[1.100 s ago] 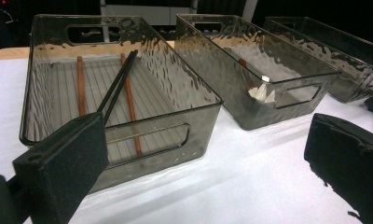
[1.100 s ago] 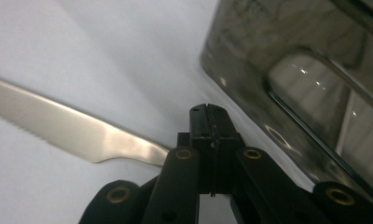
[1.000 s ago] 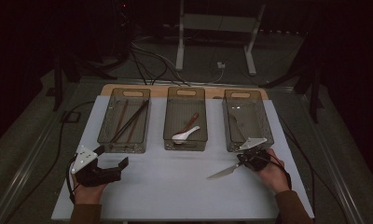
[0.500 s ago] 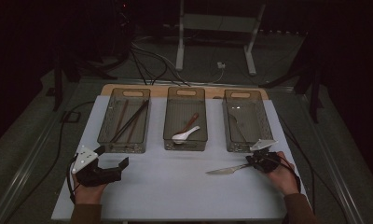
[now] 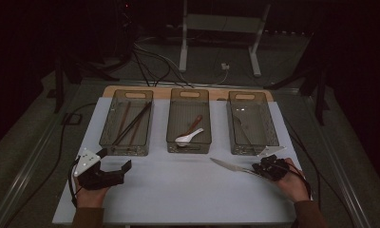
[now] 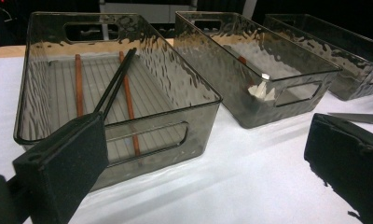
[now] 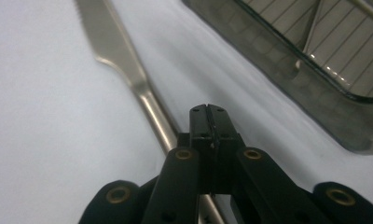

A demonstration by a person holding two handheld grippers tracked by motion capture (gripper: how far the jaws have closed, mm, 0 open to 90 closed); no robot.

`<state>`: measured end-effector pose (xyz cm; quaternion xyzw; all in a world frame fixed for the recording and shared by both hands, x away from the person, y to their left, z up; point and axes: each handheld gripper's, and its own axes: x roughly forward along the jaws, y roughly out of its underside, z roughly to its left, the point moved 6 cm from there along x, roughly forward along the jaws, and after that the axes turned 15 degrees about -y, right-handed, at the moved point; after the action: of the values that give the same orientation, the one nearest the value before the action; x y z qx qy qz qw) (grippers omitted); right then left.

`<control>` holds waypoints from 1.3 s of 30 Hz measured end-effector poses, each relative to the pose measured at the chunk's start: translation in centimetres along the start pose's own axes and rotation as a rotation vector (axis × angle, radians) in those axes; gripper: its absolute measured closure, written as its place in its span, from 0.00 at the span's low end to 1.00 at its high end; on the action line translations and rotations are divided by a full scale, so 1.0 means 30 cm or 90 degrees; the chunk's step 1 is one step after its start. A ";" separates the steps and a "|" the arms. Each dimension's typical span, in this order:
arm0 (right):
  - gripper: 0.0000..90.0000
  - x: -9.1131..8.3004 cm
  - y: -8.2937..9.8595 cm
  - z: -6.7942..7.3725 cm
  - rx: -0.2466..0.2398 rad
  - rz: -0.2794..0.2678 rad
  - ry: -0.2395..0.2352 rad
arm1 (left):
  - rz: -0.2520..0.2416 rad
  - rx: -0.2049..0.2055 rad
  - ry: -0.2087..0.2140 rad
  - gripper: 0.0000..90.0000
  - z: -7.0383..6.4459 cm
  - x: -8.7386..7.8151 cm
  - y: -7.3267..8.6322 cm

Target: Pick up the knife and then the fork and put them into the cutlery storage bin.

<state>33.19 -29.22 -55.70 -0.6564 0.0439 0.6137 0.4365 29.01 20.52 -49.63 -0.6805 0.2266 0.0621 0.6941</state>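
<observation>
The knife [image 5: 232, 166] is lying on the white table cover [image 5: 188, 190], just in front of the right-hand bin [image 5: 252, 124], at about five o'clock from the middle of the table. Its blade is pointing toward nine o'clock and its handle is running back toward the right gripper [image 5: 263, 170]. In the right gripper view the knife [image 7: 124, 60] is stretching away toward eleven o'clock, its handle passing beside and under the gripper [image 7: 208, 112], whose jaws are pressing together with no gap. Whether they are pinching the handle or just resting closed over it, I cannot tell; the handle seems to be slipping beneath the linkage, so the grip is likely sitting far back to leave the blade free.

The right-hand bin is already carrying metal cutlery, so the knife is probably heading there, as each bin is keeping one kind of utensil. The middle bin [image 5: 189, 121] is holding a white spoon [image 5: 188, 137] and a brown one, and the left bin [image 5: 127, 123] is holding chopsticks [image 5: 133, 124].

The left gripper [image 5: 113, 167] is resting at seven o'clock, well apart from the knife, jaws standing wide and holding nothing. In its own view it [image 6: 203, 158] is facing the left bin [image 6: 114, 102], likely waiting clear of the work.
</observation>
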 end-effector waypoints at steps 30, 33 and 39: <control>0.71 0.058 -0.081 0.074 -0.050 0.036 -0.071 | 0.000 0.000 0.000 0.01 0.001 0.000 0.000; 0.73 0.058 -0.082 0.075 -0.046 0.046 -0.081 | -0.001 0.000 0.000 0.01 0.000 0.000 -0.001; 0.80 0.055 -0.086 0.081 -0.045 0.079 -0.095 | -0.002 -0.001 -0.001 0.01 0.004 -0.001 -0.001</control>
<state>33.26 -25.33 -55.41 -0.6196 0.0302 0.6882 0.3763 29.01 20.64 -49.58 -0.6815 0.2250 0.0622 0.6936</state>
